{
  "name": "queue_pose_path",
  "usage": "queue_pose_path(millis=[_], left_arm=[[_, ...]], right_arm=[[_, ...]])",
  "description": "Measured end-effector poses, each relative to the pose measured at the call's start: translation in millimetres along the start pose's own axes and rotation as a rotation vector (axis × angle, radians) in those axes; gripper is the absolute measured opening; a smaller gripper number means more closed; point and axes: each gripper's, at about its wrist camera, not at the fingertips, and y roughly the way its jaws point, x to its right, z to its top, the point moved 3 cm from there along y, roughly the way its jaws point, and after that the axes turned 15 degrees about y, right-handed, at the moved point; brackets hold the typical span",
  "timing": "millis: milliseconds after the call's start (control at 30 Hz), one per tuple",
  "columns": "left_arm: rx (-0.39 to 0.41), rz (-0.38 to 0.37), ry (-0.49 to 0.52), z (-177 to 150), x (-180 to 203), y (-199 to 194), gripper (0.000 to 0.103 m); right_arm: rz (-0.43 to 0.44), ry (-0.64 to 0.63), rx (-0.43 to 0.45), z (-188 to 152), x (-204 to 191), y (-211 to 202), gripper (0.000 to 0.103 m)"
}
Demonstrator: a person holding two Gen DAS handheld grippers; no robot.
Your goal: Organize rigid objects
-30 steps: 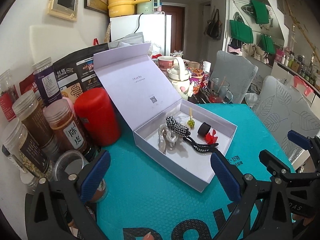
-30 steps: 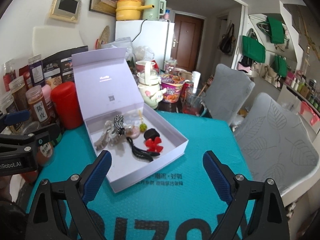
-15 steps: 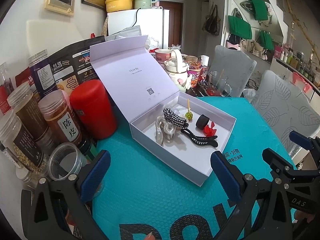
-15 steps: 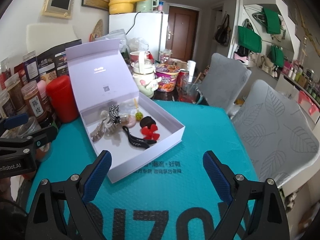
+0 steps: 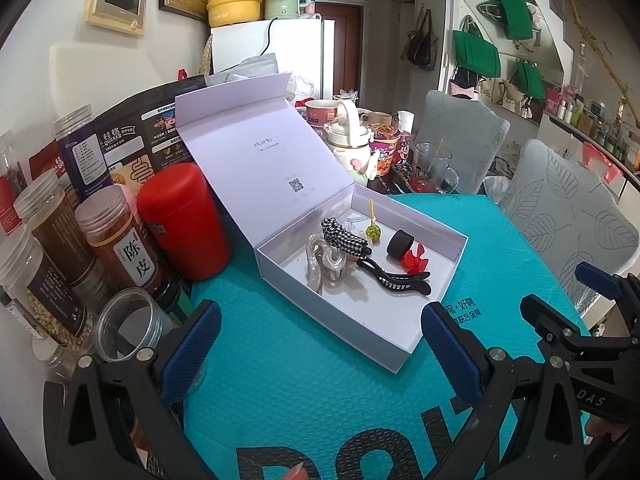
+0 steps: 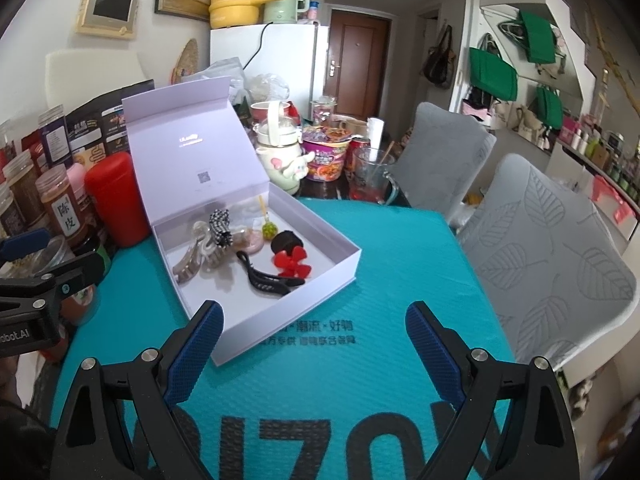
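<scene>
A white box [image 5: 340,320] sits open on a teal mat [image 5: 320,408], its lid [image 5: 256,160] tilted up and back toward the far left. Inside the box lie several hair accessories: a clear claw clip [image 5: 324,264] toward the left, a black-and-white checked clip [image 5: 344,238] just beyond it, a long black clip [image 5: 394,278] nearer the front, a red flower clip [image 5: 414,260] touching a black round band [image 5: 399,243], and a green bead on a yellow stick [image 5: 373,232] at the far side.

The left gripper [image 5: 320,344] hovers over the mat near the front of the box, its blue-padded fingers spread wide with nothing between them. The right gripper [image 6: 314,340] is likewise spread wide and empty, poised over the mat with its left pad in front of the near corner of the box. In the left wrist view the right gripper appears at the right edge.

To the left of the box stand a red canister [image 5: 184,220], several spice jars [image 5: 120,240] and an empty clear jar [image 5: 128,328]. Beyond the box are a cream kettle [image 6: 280,148], an instant noodle cup [image 6: 326,152] and a glass mug [image 6: 370,176]. Two grey chairs [image 6: 552,248] stand on the right.
</scene>
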Motion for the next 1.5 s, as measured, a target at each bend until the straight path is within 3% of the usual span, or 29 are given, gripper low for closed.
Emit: queue_pose_path(millis=[1500], left_arm=[[-0.009,-0.010,0.039,-3,11,-6,0.102]], right_arm=[[-0.047,-0.002,0.023,-4,5,-10,0.094]])
